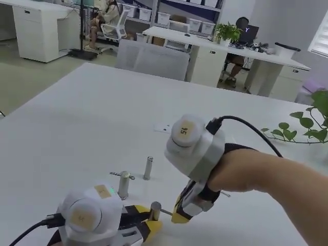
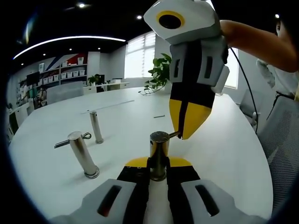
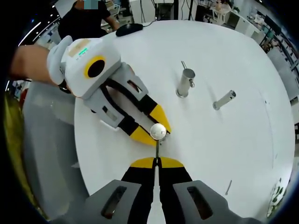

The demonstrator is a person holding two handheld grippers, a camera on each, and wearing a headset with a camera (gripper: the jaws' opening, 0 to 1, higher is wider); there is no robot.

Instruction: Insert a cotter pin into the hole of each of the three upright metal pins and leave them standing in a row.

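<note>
Three upright metal pins stand in a row on the white table (image 1: 77, 118). My left gripper (image 1: 150, 216) (image 2: 159, 164) is shut on the nearest pin (image 1: 155, 209) (image 2: 159, 151) low on its shaft. My right gripper (image 1: 180, 216) (image 3: 157, 162) is shut on a cotter pin (image 3: 157, 150) (image 1: 167, 211), whose tip meets the top of that pin (image 3: 158, 131). The middle pin (image 1: 123, 185) (image 2: 83, 154) has a cotter pin (image 1: 122, 175) (image 2: 70, 140) through it. The far pin (image 1: 148, 167) (image 2: 96, 127) stands bare.
A spare cotter pin (image 3: 228, 187) (image 1: 224, 193) lies on the table beside my right hand. A small paper label (image 1: 163, 127) lies beyond the pins. A plant branch (image 1: 302, 128) reaches in at the right edge. Chairs and desks stand behind the table.
</note>
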